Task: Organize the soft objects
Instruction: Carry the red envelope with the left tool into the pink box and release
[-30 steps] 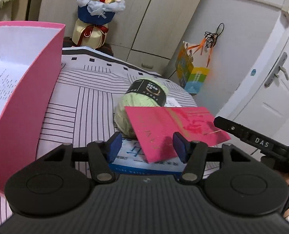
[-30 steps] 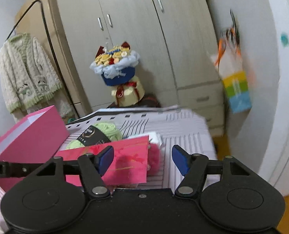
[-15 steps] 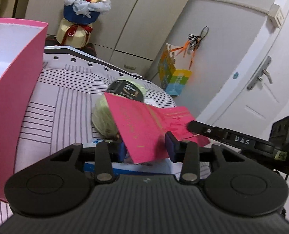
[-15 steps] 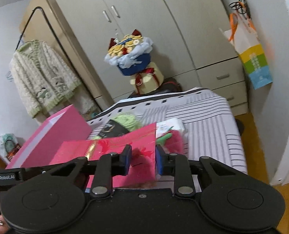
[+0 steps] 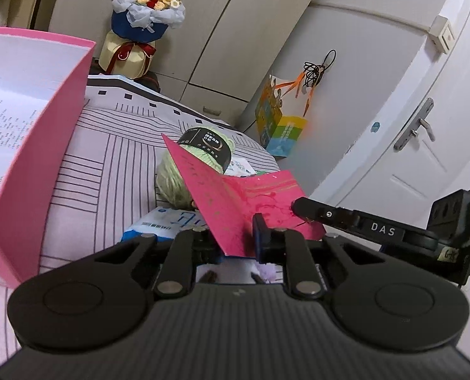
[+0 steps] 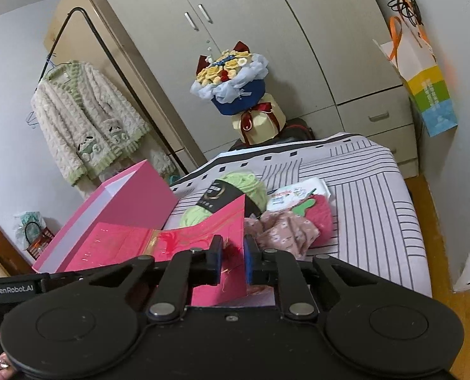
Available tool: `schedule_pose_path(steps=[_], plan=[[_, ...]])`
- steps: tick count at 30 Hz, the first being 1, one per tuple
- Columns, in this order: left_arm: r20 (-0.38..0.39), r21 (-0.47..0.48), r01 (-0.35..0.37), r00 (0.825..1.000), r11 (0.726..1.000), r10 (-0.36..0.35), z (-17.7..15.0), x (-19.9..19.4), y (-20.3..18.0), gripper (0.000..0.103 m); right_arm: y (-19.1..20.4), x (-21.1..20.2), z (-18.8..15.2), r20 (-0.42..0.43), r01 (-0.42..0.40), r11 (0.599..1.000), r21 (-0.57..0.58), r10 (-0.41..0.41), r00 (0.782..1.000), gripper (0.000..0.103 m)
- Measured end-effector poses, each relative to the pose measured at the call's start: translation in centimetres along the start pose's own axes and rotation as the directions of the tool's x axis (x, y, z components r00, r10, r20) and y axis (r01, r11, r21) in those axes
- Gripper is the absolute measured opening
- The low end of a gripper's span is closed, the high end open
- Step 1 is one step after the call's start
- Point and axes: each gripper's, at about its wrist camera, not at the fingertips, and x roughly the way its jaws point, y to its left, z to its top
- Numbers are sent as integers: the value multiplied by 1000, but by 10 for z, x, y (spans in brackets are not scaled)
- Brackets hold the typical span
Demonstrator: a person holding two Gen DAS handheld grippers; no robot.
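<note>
Both tools are clenched on one item, a pink folded card or envelope. The left tool (image 5: 238, 237) pinches its near lower edge, and the right tool (image 6: 231, 261) pinches the other panel. The pink card (image 5: 231, 202) is held clear of the bed, bent along its fold, in front of the heap of soft goods. Whether it is a flat paper pouch or a plain card cannot be told.

Step in hand, as judged: the card has been gripped at two points and is being carried — probably toward the pink box (image 5: 38, 145), which stands open at the left of the bed with printed sheets inside. The next move calls for both hands to travel together so the paper does not tear or buckle, then to clear the box wall before release.

Remaining items lie on the striped bedsheet (image 6: 377, 209):
- a green yarn ball (image 6: 250, 186) with a black band
- a red knitted piece (image 6: 322, 213)
- a floral cloth (image 6: 285, 228)
- a white wipes pack (image 6: 298, 193)
- a blue-and-white packet (image 5: 168, 221) just beside the left tool

Room: beige wardrobe (image 6: 266, 47), a bouquet (image 6: 231, 79) at the bed's far end, a fleecy cardigan (image 6: 86, 123) on a rail, a coloured paper bag (image 6: 425, 85) hung on the wall and a white door (image 5: 425, 133) to the right.
</note>
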Motion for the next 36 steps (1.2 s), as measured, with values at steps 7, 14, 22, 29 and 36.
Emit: schedule_pose_path(steps=[7, 14, 22, 29, 36], plan=[[17, 41, -10, 1000, 999, 9, 0, -34, 1, 16, 30, -11, 2, -23, -13, 997, -80, 11, 1000, 17], [65, 42, -60, 996, 997, 57, -4, -84, 12, 16, 77, -10, 4, -91, -77, 980, -184, 61, 994, 17], [155, 18, -164, 975, 986, 160, 0, -132, 40, 16, 143, 24, 21, -166, -165, 947, -275, 122, 978, 16], [206, -42, -217, 953, 975, 221, 28, -148, 80, 16, 191, 82, 45, -228, -225, 912, -342, 152, 962, 16], [201, -80, -275, 937, 958, 286, 54, -133, 119, 16, 221, 145, 69, -317, -261, 874, -410, 132, 939, 16]])
